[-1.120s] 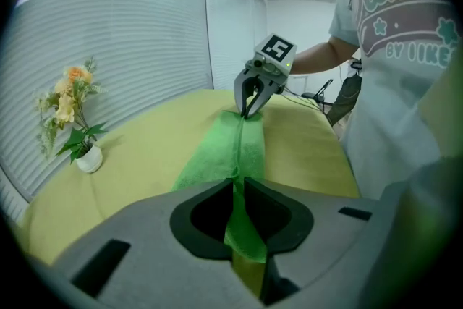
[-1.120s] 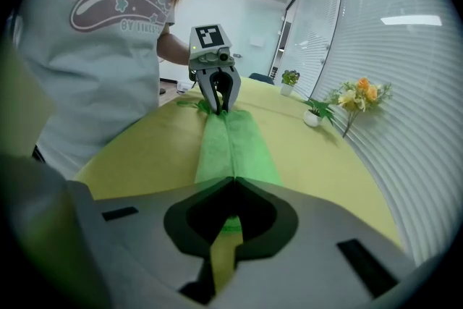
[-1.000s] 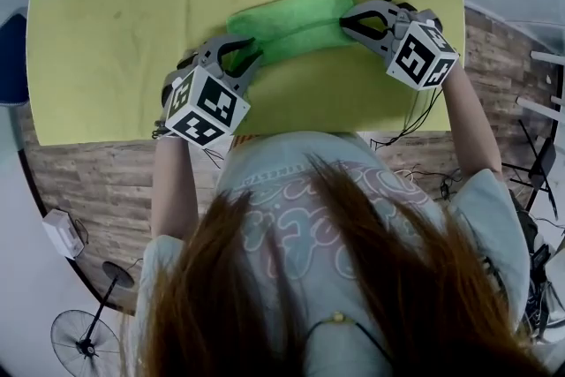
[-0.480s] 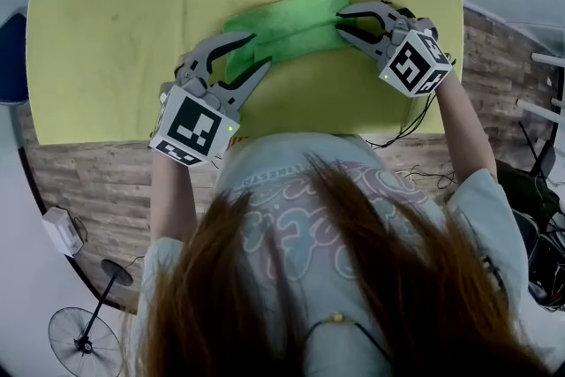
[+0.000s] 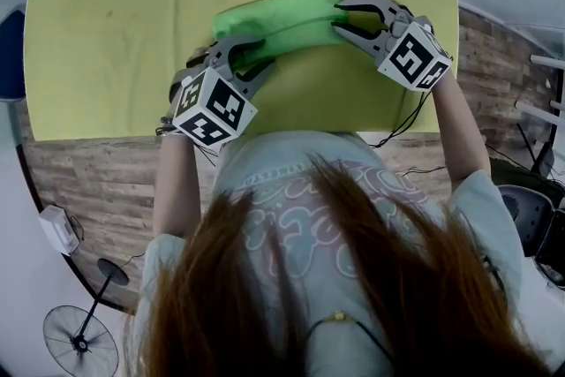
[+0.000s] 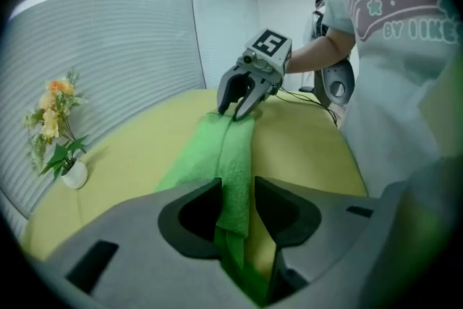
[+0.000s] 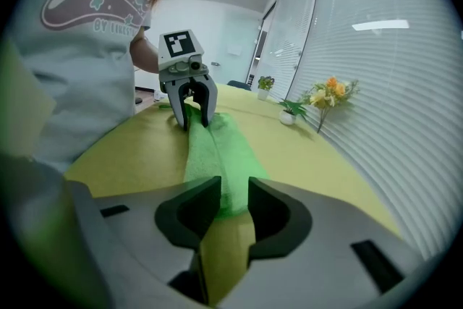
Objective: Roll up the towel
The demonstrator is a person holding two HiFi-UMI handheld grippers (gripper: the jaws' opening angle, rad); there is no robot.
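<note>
While facing the yellow bench (image 5: 115, 57), holds one hand-held gripper at each end of the green towel (image 5: 278, 18). Has the towel lying crosswise on the bench as a long narrow band, with a lengthwise crease splitting it into two strips.

Sets the left hand-held gripper (image 5: 258, 56) at the towel's left end, tilted down and aimed along the band, its marker cube (image 5: 207, 106) nearest the body. Holds those jaws well apart, having just opened them. In the left gripper view, shows the nearer strip of the towel (image 6: 230, 155) running up between the jaws, close against the one on that view's left, with bare bench showing in the gap beside the other. Grips nothing there: no squeeze on the cloth.

Sets the right hand-held gripper (image 5: 340, 17) at the towel's right end, likewise tilted down. Holds its jaws partly open, narrower than the left pair, having just been widening them. In the right gripper view, shows the towel's end (image 7: 221, 155) reaching just between the jaw tips, with bare bench in the nearer part of the gap. Pinches no cloth there either, as far as can be seen.

Looks from each gripper view straight along the band to the other hand-held gripper, jaws astride the far end. Has flowers (image 6: 54, 112) in a small pot by the bench's far edge, well apart from towel and grippers.
</note>
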